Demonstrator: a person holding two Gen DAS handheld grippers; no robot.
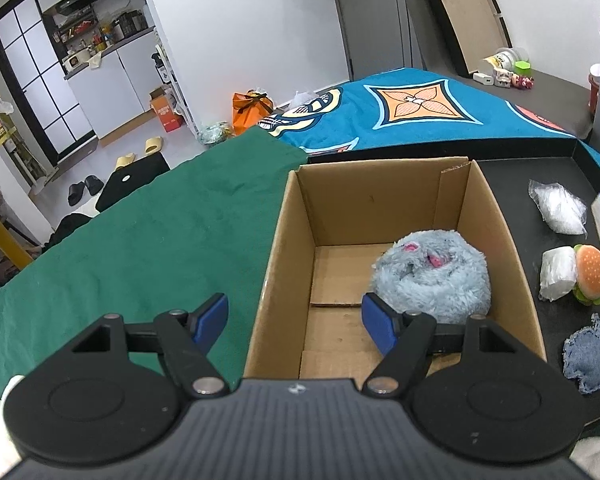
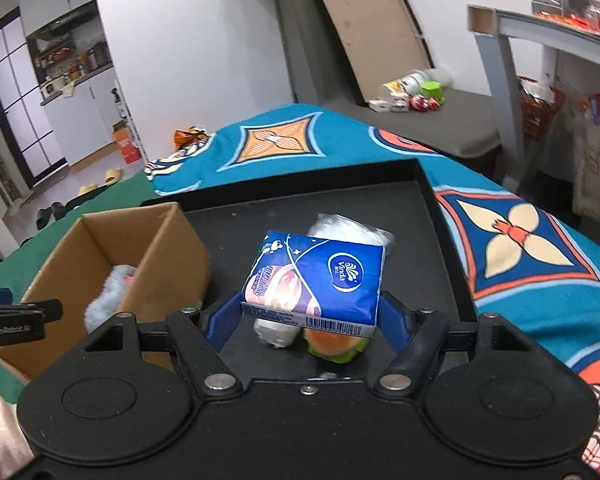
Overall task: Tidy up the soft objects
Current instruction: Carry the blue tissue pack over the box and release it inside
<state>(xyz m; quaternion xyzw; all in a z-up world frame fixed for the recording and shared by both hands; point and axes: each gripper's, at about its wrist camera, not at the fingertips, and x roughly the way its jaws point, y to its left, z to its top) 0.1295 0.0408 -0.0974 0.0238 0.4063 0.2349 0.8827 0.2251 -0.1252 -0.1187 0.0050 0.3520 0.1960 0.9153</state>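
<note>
One fluffy blue plush toy (image 1: 432,276) lies inside the cardboard box (image 1: 288,248), just ahead of the left gripper (image 1: 296,322), whose jaws stand wide open and empty, straddling the box's near left wall. Right of the jaws, on the black tray (image 1: 512,184), wait a burger toy (image 1: 592,274), two clear-wrapped bundles and a denim piece (image 1: 588,354).

From the right wrist, the right gripper (image 2: 308,316) has its jaws closed on a blue tissue pack (image 2: 320,280), held above the tray; likely light and squashy, best gripped across its flat sides. Left of the jaws, the box stands open, its near wall the likeliest obstacle.
</note>
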